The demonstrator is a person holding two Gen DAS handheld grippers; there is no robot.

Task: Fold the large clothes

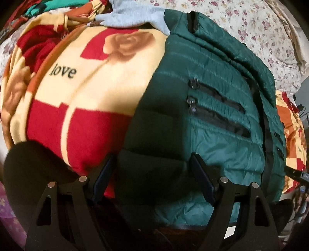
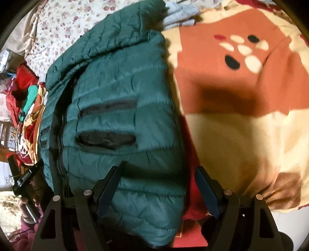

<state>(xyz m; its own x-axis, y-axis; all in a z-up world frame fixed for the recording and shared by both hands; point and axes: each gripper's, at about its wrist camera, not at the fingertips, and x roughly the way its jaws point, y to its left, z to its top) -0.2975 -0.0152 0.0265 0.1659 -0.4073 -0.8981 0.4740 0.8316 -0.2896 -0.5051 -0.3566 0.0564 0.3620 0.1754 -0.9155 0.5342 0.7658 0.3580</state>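
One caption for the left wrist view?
Open left gripper above green jacket on patterned blanket.

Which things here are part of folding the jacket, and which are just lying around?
Part of the job:
green jacket
left gripper, open over the jacket's near edge
right gripper, open over its other edge

Just lying about:
rose blanket under the jacket
grey garment behind it
flowered sheet
pile of red and teal clothes

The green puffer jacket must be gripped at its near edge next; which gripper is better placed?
Probably the left gripper: its open jaws straddle the green puffer jacket edge. The right gripper spans the jacket's edge and the blanket.
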